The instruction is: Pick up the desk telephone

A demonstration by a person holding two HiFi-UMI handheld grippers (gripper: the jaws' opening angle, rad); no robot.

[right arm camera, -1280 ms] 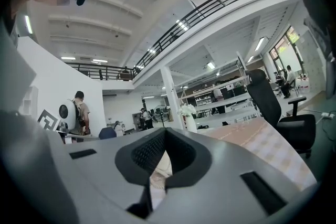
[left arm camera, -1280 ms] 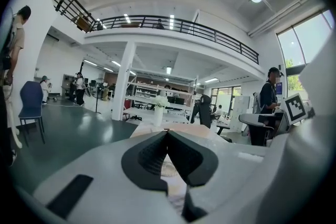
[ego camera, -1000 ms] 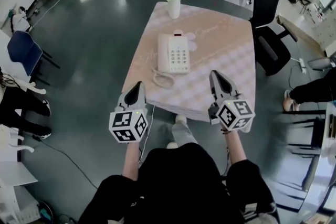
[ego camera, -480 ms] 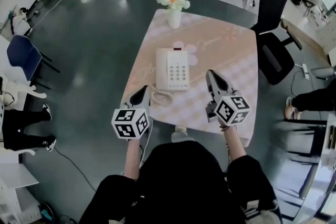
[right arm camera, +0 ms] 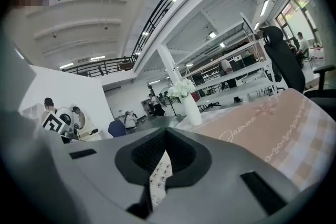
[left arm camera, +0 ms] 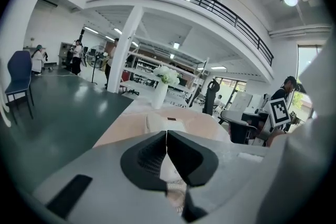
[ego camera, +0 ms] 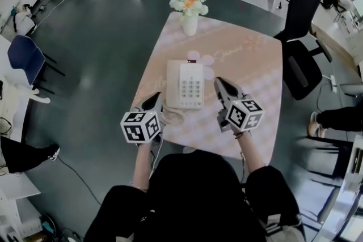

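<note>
the desk telephone sits flat near the middle of a small table covered in a pale pink checked cloth. its keypad faces up and its handset lies along its left side. its coiled cord is bunched at the phone's near edge. a white vase of flowers stands at the far end of the table, well apart from the phone.

the person stands at the near edge with 1 gripper in each hand. the left gripper hovers by the phone's near left corner, over the cord. its 2 jaws are pressed together with nothing between them, and in the left gripper view the tips meet in a thin line with the phone just beyond. the right gripper is just beside the phone's right side, its jaws likewise pressed together and empty. the keypad buttons show through the notch behind its tips in the right gripper view. neither gripper holds the phone.

a black office chair stands right of the table. a blue chair is off to the left on the dark floor.
</note>
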